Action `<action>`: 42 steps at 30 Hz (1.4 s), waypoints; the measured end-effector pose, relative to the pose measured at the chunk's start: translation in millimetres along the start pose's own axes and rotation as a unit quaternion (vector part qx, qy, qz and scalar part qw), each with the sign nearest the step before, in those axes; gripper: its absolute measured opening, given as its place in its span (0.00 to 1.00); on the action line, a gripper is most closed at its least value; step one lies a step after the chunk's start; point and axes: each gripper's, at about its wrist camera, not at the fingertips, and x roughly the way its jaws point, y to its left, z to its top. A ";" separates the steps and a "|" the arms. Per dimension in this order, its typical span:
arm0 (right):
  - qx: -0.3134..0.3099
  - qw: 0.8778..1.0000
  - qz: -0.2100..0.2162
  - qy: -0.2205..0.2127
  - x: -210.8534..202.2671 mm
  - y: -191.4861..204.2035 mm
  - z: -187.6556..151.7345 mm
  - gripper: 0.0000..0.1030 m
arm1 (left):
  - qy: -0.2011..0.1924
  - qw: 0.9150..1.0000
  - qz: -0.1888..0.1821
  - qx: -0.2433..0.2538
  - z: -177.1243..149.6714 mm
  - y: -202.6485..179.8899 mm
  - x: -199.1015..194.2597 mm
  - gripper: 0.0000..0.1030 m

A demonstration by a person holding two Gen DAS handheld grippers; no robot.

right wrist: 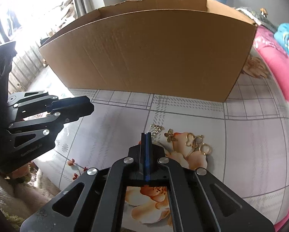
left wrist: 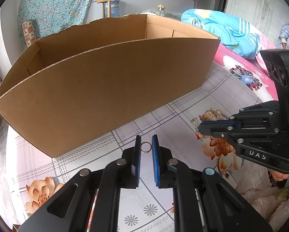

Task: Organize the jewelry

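A small gold ring (left wrist: 145,147) lies on the flowered cloth between the tips of my left gripper (left wrist: 146,145), whose jaws stand slightly apart around it without clear contact. My right gripper (right wrist: 146,135) is shut and empty; it also shows in the left wrist view (left wrist: 202,128). By its tip lie a gold chain (right wrist: 157,129), a butterfly charm (right wrist: 170,135), a twisted gold piece (right wrist: 194,141) and a gold hoop (right wrist: 205,148). The open cardboard box (left wrist: 105,89) stands behind, also in the right wrist view (right wrist: 154,58).
The flowered, checked cloth (right wrist: 250,135) covers the bed surface. A pink quilt (left wrist: 241,65) and blue blanket (left wrist: 221,29) lie to the right. A fluffy rug (left wrist: 260,193) lies at the near edge. A person (left wrist: 288,36) sits far right.
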 end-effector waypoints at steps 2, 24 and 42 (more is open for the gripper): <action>0.004 1.000 0.008 0.002 -1.1 -0.8 -1.2 0.00 | 0.001 1.000 0.000 -0.001 0.1 0.1 0.4 0.10; -0.029 0.999 -0.017 0.017 6.3 22.2 1.8 0.02 | 0.002 1.000 0.000 -0.003 -2.0 2.1 -1.0 0.10; 0.022 0.997 0.069 0.021 -4.9 14.2 -8.9 0.04 | 0.001 1.000 0.000 -0.001 -2.5 0.9 -1.8 0.10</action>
